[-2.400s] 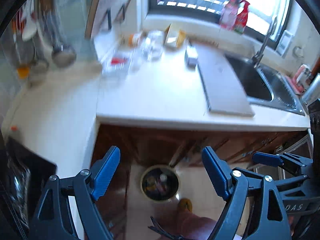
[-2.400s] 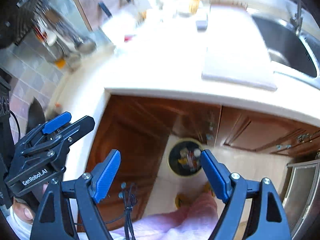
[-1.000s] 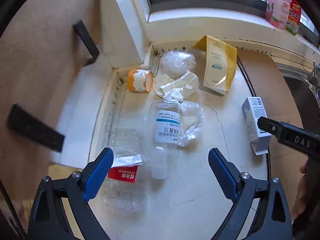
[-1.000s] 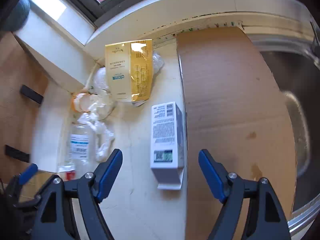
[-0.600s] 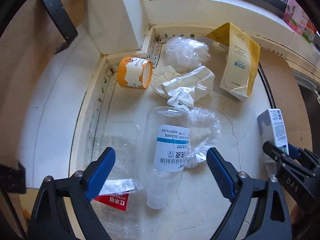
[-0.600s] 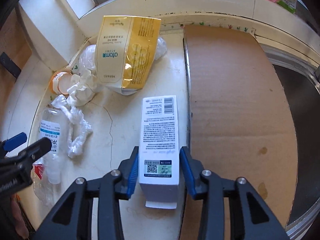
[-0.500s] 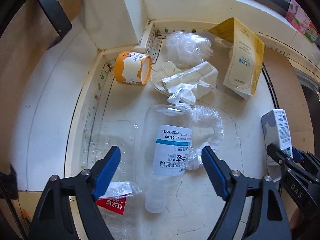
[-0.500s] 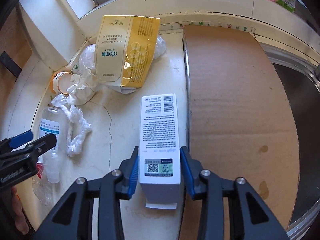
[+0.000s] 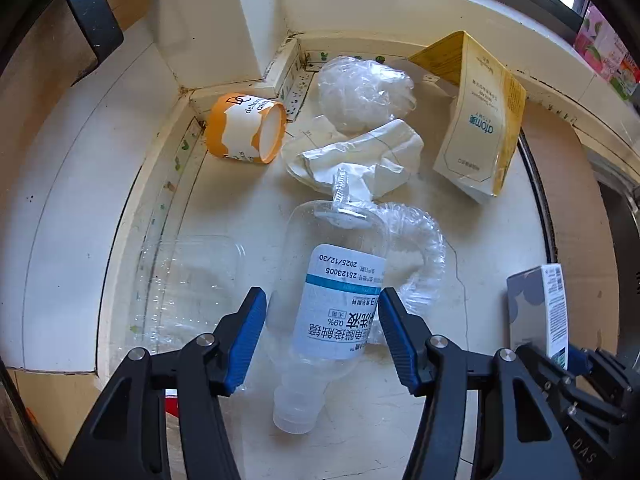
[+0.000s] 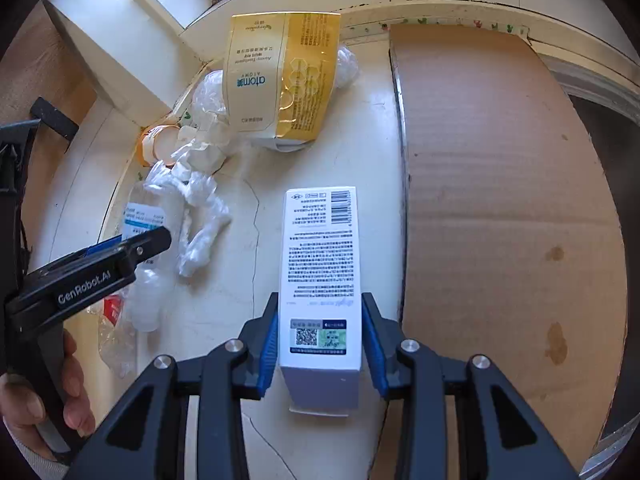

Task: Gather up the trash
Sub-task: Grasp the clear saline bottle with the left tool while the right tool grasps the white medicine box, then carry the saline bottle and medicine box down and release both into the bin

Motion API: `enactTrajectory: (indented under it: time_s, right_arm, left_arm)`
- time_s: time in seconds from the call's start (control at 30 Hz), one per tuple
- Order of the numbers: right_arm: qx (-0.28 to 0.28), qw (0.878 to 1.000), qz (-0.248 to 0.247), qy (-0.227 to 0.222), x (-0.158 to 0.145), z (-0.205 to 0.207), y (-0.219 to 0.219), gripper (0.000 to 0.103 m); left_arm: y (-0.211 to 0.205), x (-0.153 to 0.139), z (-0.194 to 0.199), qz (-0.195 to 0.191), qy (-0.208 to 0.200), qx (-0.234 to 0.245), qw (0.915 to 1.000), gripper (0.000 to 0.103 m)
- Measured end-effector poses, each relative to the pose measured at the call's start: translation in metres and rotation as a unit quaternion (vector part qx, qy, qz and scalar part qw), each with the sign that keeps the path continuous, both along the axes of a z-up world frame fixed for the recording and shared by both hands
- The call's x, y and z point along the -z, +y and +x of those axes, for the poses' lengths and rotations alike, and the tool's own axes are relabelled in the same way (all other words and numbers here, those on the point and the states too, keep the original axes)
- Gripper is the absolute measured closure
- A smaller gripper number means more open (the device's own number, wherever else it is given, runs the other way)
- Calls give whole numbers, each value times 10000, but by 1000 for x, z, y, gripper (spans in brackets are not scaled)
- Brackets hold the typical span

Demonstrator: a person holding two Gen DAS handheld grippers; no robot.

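Observation:
A clear plastic bottle (image 9: 340, 300) with a white and blue label lies on the pale counter, cap end toward me. My left gripper (image 9: 322, 336) straddles its lower body and its jaws are closing; the right pad sits at the label's edge, while a narrow gap shows at the left pad. A white printed box (image 10: 320, 248) lies next to the cardboard sheet. My right gripper (image 10: 320, 336) is shut on the box's near end, both pads flat against its sides. In the left wrist view that box (image 9: 536, 312) shows at the right edge.
Near the corner wall lie an orange paper cup (image 9: 246, 130), crumpled white paper (image 9: 360, 156), a ball of plastic wrap (image 9: 364, 92) and a yellow carton (image 9: 476, 128). A clear plastic tray (image 9: 188, 280) lies left of the bottle. A cardboard sheet (image 10: 500, 180) covers the counter's right.
My left gripper has dropped closer to the bottle and its jaws have narrowed around it. The right gripper closed on the white box a second ago and has kept its hold.

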State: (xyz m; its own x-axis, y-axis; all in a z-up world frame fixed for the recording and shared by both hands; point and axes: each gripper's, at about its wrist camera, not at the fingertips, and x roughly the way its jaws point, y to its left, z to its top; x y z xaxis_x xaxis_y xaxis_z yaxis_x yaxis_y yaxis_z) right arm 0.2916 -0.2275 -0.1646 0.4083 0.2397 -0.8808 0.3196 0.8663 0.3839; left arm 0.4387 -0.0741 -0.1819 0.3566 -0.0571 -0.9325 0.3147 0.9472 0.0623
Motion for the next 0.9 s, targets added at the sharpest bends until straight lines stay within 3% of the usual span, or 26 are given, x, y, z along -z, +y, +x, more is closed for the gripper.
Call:
enactTrajectory:
  time_s: [0.2, 0.37, 0.5, 0.73, 0.9]
  right_arm:
    - [-69, 9999, 145, -23, 1, -5, 0, 66]
    - [-81, 9996, 249, -107, -3, -11, 0, 66]
    - [-81, 9993, 317, -194, -9, -18, -2, 66]
    - [-32, 9983, 442, -386, -24, -40, 0, 66]
    - [-93, 9972, 507, -543, -40, -65, 10, 66]
  left_arm:
    - [-5, -1, 0, 27, -58, 33, 10000, 46]
    - [0, -5, -7, -213, -78, -155, 9996, 50]
    - [12, -20, -16, -512, -132, -310, 9981, 51]
    - [19, -54, -49, -549, -289, -212, 9979, 52]
    - [29, -84, -97, -639, -379, -3, 9972, 52]
